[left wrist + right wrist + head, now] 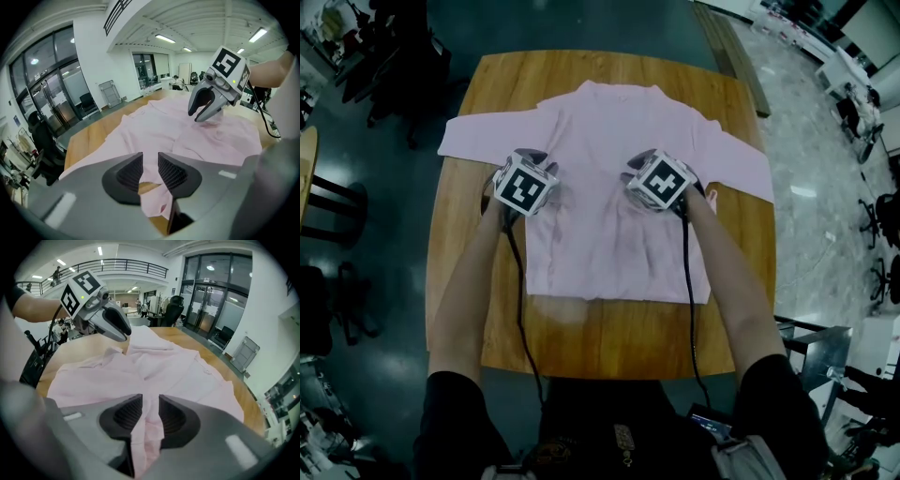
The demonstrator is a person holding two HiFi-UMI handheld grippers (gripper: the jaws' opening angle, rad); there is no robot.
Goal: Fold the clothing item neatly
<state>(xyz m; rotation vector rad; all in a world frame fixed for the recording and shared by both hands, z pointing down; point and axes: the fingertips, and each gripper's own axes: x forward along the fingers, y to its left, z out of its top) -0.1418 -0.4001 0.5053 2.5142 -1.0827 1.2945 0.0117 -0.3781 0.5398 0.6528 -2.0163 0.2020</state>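
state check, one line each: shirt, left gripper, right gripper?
pink shirt: unfolded, spread on the wooden table, sleeves out to both sides, wrinkled in the middle.
left gripper: jaws apart, clamping nothing; shirt lies just below them.
right gripper: jaws apart, a raised fold of the shirt stands between the pads, apparently not clamped.

No legible writing.
Left claw [150, 169] and right claw [150, 414] bear only black-and-white square marker patterns, nothing readable.
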